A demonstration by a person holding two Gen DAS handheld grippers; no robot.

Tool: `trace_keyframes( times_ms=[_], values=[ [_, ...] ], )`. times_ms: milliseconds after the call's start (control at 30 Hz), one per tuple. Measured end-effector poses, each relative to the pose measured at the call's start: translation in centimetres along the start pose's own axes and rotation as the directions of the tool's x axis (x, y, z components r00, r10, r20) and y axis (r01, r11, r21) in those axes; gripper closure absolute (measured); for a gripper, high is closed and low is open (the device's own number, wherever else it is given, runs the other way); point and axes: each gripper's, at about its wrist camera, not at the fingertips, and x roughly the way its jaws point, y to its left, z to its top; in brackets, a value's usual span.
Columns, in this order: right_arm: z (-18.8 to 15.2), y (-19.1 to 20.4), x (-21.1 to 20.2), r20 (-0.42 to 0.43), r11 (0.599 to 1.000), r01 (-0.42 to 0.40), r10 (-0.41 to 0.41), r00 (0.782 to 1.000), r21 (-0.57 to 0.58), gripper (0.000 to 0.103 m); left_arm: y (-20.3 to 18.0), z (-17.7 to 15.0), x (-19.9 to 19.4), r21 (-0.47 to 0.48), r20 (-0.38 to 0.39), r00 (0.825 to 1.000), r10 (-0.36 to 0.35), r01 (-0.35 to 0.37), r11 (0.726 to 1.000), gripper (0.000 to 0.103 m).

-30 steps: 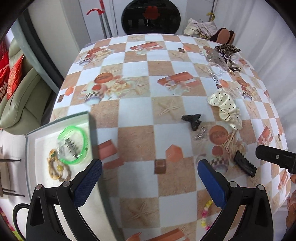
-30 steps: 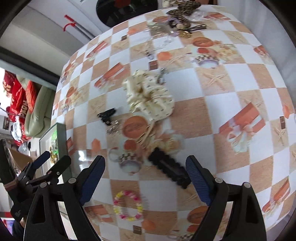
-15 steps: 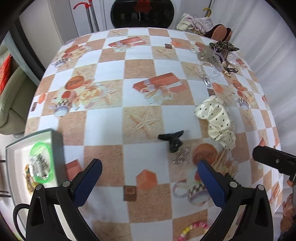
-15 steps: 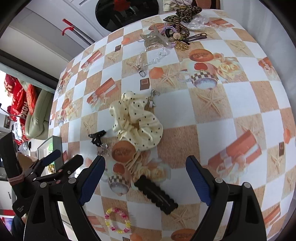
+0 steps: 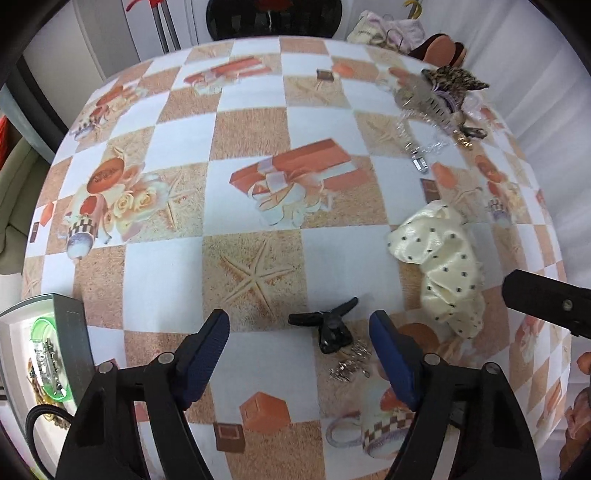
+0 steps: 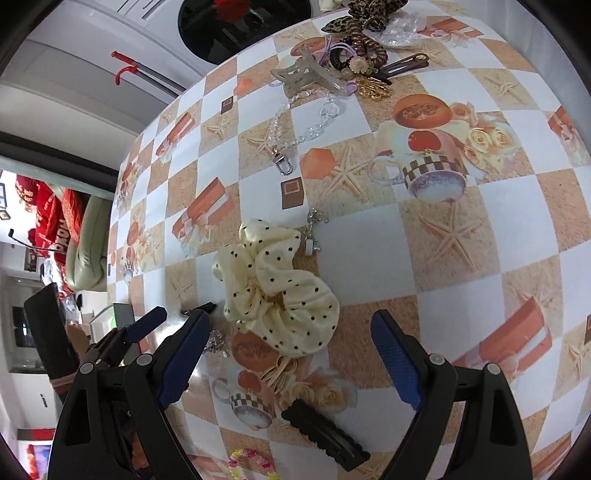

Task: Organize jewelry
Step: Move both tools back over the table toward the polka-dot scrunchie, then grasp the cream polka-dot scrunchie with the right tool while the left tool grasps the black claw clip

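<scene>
White lettering runs across the red cushions (image 6: 48, 218) piled on a sofa at the far left of the right wrist view; only fragments show, and they cannot be read with confidence. Small script is printed on the orange round motifs of the patterned tablecloth (image 5: 107, 173) covering the worktop, seen again in the right wrist view (image 6: 421, 110), but the characters are too small and blurred to make out. A faint line of dark print sits on the white appliance panel (image 6: 155, 9) at the top of the right wrist view, likewise illegible. No brand, number or sign can be read anywhere else in either view.
</scene>
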Motion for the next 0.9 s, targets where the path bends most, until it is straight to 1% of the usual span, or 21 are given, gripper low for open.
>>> trace_keyframes(
  times_ms=[33, 67, 100, 167, 200, 267, 333, 367, 400, 433, 467, 500, 533, 567, 600, 633, 667, 767, 900],
  values=[
    [0.1, 0.0, 0.2, -0.003, 1.0, 0.003, -0.003, 1.0, -0.003, 0.012, 0.1, 0.1, 0.3, -0.001, -0.001, 1.0, 0.001, -0.001, 1.0, 0.023],
    [0.2, 0.0, 0.4, -0.007, 1.0, 0.002, -0.002, 1.0, -0.004, 0.012, 0.1, 0.2, 0.5, 0.002, -0.003, 1.0, 0.008, -0.008, 1.0, 0.032],
    [0.3, 0.0, 0.6, -0.009, 1.0, -0.001, 0.001, 1.0, -0.007, 0.012, 0.1, 0.2, 0.8, 0.007, -0.01, 1.0, 0.015, -0.015, 1.0, 0.034],
    [0.6, 0.1, 1.1, -0.017, 1.0, -0.006, 0.006, 1.0, -0.012, 0.012, -0.1, 0.3, 0.9, 0.025, -0.001, 1.0, 0.03, -0.03, 0.999, 0.034],
    [0.6, 0.3, 1.3, -0.021, 1.0, -0.009, 0.008, 1.0, -0.016, 0.012, -0.3, 0.3, 1.0, 0.039, 0.0, 0.999, 0.04, -0.04, 0.998, 0.037],
    [0.8, 0.6, 2.1, -0.032, 1.0, -0.005, 0.004, 0.999, -0.03, 0.012, -0.5, 0.2, 1.0, 0.063, 0.014, 0.998, 0.064, -0.065, 0.996, 0.045],
    [1.0, 1.0, 2.9, -0.043, 0.999, 0.005, -0.007, 0.999, -0.046, 0.012, -0.5, 0.3, 0.9, 0.066, 0.02, 0.998, 0.059, -0.06, 0.996, 0.051],
    [1.0, 1.1, 3.3, -0.047, 0.998, 0.011, -0.014, 0.999, -0.057, 0.014, -0.5, 0.4, 0.9, 0.065, 0.024, 0.998, 0.059, -0.06, 0.996, 0.057],
    [1.0, 1.4, 3.6, -0.047, 0.998, 0.018, -0.021, 0.999, -0.067, 0.018, -0.4, 0.4, 0.8, 0.064, 0.028, 0.998, 0.056, -0.058, 0.996, 0.063],
    [0.9, 1.7, 3.6, -0.031, 0.995, 0.038, -0.04, 0.999, -0.088, 0.022, -0.4, 0.5, 0.8, 0.064, 0.028, 0.998, 0.053, -0.055, 0.996, 0.064],
    [0.9, 2.2, 3.7, -0.024, 0.992, 0.06, -0.063, 0.998, -0.114, 0.036, -0.3, 0.5, 0.8, 0.065, 0.028, 0.998, 0.052, -0.053, 0.996, 0.066],
    [0.9, 2.5, 3.8, -0.023, 0.988, 0.076, -0.079, 0.997, -0.132, 0.048, -0.3, 0.5, 0.7, 0.067, 0.032, 0.998, 0.048, -0.05, 0.996, 0.073],
    [0.9, 2.7, 3.9, -0.02, 0.986, 0.085, -0.089, 0.996, -0.143, 0.056, -0.2, 0.6, 0.7, 0.067, 0.034, 0.999, 0.041, -0.043, 0.997, 0.073],
    [0.8, 2.8, 4.0, -0.023, 0.986, 0.084, -0.088, 0.996, -0.147, 0.072, -0.1, 0.6, 0.6, 0.062, 0.034, 0.999, 0.03, -0.032, 0.998, 0.073],
    [0.8, 2.8, 3.9, -0.022, 0.986, 0.08, -0.084, 0.996, -0.145, 0.077, 0.2, 0.4, 0.3, 0.056, 0.037, 0.999, 0.019, -0.021, 0.998, 0.076],
    [0.7, 2.9, 3.7, -0.011, 0.986, 0.079, -0.081, 0.997, -0.145, 0.079, 0.2, 0.3, 0.1, 0.053, 0.041, 0.999, 0.009, -0.011, 0.999, 0.078],
    [0.6, 2.9, 3.5, -0.003, 0.986, 0.079, -0.08, 0.997, -0.146, 0.084, 0.2, 0.2, -0.1, 0.052, 0.044, 0.999, 0.003, -0.005, 0.999, 0.092],
    [0.4, 2.7, 2.6, 0.014, 0.989, 0.064, -0.063, 0.998, -0.133, 0.087, 0.3, 0.0, -0.8, 0.05, 0.05, 0.999, -0.023, 0.02, 0.999, 0.093],
    [-0.1, 2.5, 1.2, 0.035, 0.994, 0.021, -0.017, 0.999, -0.107, 0.089, 0.3, -0.4, -1.9, 0.055, 0.069, 0.997, -0.041, 0.037, 0.998, 0.093]
  ],
)
